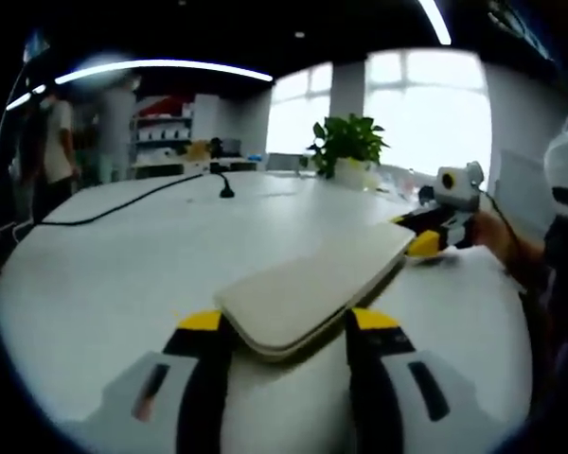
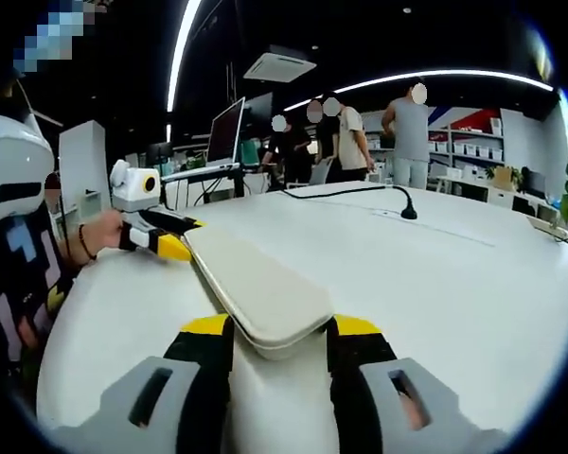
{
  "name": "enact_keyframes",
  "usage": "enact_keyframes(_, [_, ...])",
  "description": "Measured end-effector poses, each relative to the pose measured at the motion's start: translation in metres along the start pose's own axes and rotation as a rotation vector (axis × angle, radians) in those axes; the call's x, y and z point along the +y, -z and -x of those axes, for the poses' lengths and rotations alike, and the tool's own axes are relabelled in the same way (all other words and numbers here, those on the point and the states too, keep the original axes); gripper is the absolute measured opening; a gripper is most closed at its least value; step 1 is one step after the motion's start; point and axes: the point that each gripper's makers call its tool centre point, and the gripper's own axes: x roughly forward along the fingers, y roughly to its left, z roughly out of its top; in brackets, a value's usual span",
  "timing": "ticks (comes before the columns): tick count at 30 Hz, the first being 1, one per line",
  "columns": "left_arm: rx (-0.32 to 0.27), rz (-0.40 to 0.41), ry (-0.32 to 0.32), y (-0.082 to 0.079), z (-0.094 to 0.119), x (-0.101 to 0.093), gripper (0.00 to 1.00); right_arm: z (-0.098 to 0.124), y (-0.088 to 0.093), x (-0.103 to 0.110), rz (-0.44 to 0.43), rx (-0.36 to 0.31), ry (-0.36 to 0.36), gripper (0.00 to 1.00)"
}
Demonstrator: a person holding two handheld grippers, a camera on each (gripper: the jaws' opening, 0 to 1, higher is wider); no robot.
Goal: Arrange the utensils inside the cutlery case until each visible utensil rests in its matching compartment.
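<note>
Closed cutlery case (image 1: 312, 293), a flat beige oblong with rounded corners, held between both tongs above a white counter (image 1: 123, 274); its lid is shut, so the compartments and any utensils inside are hidden. In the left gripper view, the left tongs (image 1: 286, 322) have their 2 yellow-tipped jaws closed against the sides of the case's near end, and the right tongs (image 1: 426, 244) grip the far end, where the contact itself is small and blurred. In the right gripper view, the right tongs (image 2: 276, 328) likewise clamp the near end of the case (image 2: 256, 288), with the left tongs (image 2: 166, 244) at the far end, held in a hand (image 2: 102, 232) whose arm is cut off by the picture's edge. Whether the case rests on the counter or hangs just above it cannot be told. The counter is a large, pale, rounded surface; a black cable (image 1: 123, 203) runs across it to a small black mount (image 2: 409, 213). A potted plant (image 1: 348, 142) stands at the counter's far edge before bright windows (image 1: 426, 104). The room is an open office with a dark ceiling, curved strip lights (image 2: 435, 76) and a ceiling vent (image 2: 279, 66); a monitor (image 2: 225, 132) stands on a desk, shelves (image 2: 464, 147) line the far wall, and 4 people (image 2: 355, 137) stand beyond the counter. No writing or brand can be read at this sharpness.
</note>
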Motion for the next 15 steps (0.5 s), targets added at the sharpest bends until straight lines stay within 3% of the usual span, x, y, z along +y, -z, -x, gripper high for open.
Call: enact_keyframes(15, [0.003,-0.005,-0.002,0.0011,-0.0007,0.0012,0.52,-0.0019,0.0050,-0.0018,-0.002,-0.004,-0.011,0.40])
